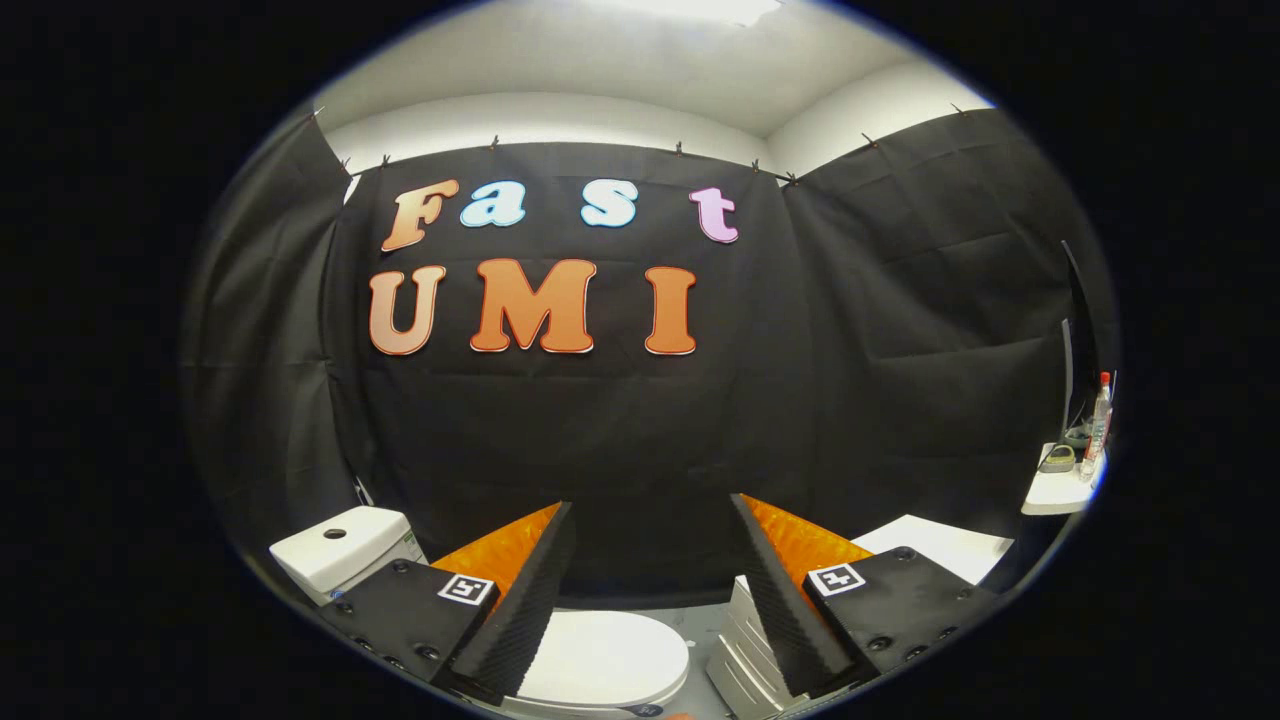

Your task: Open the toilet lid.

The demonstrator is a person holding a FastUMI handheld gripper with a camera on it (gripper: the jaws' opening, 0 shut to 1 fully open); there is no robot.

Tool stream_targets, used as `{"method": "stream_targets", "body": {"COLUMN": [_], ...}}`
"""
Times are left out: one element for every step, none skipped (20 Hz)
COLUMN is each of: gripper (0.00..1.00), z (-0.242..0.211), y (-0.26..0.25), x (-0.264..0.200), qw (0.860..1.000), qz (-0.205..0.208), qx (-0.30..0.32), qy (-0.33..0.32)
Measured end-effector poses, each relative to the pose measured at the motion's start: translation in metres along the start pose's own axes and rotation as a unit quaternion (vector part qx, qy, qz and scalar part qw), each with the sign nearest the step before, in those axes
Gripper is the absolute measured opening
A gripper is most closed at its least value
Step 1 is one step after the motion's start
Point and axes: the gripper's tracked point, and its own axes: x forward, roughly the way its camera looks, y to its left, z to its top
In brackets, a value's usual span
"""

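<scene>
Gripper view: hand-held gripper (652, 560) released, fingers wide apart above the closed toilet lid (605, 660), air between them.

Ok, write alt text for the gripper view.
The open gripper hangs above a white toilet whose lid is down, between and below its fingers. The toilet's tank stands beyond the left finger, against the black cloth wall.

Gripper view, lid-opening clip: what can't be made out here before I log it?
- Toilet lid: lies closed; its near edge and hinge are covered by the fingers of the open gripper.
- Tank: partly hidden behind the gripper's body.
- White ribbed unit beside the toilet: mostly behind a finger, unidentifiable.
- Bottle on the side shelf: too small to identify its contents.
</scene>
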Motion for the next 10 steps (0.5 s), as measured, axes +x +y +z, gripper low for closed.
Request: {"method": "stream_targets", "body": {"gripper": [0.98,0.98,0.98,0.98,0.98,0.98,0.98,0.98,0.98,0.98], "z": [0.0001,0.002,0.0025,0.0036,0.0033,0.0025,0.0019,0.0014,-0.0004,-0.0015], "y": [-0.002,-0.003,-0.0041,-0.0037,-0.0051,-0.0066,-0.0079,-0.0087,-0.0096,-0.01], "x": [-0.0005,-0.0015,-0.0036,-0.0031,-0.0044,-0.0055,-0.0064,-0.0053,-0.005,-0.0053], "qw": [1.0,1.0,1.0,1.0,1.0,1.0,1.0,1.0,1.0,1.0], "qz": [-0.001,-0.001,-0.001,0.0,0.0,-0.001,-0.002,-0.003,-0.003,-0.003], "qx": [0.0,0.001,0.001,0.001,0.001,0.001,0.002,0.004,0.008,0.011], "qy": [-0.001,-0.002,-0.003,-0.003,-0.003,-0.004,-0.004,-0.003,-0.002,0.0]}}
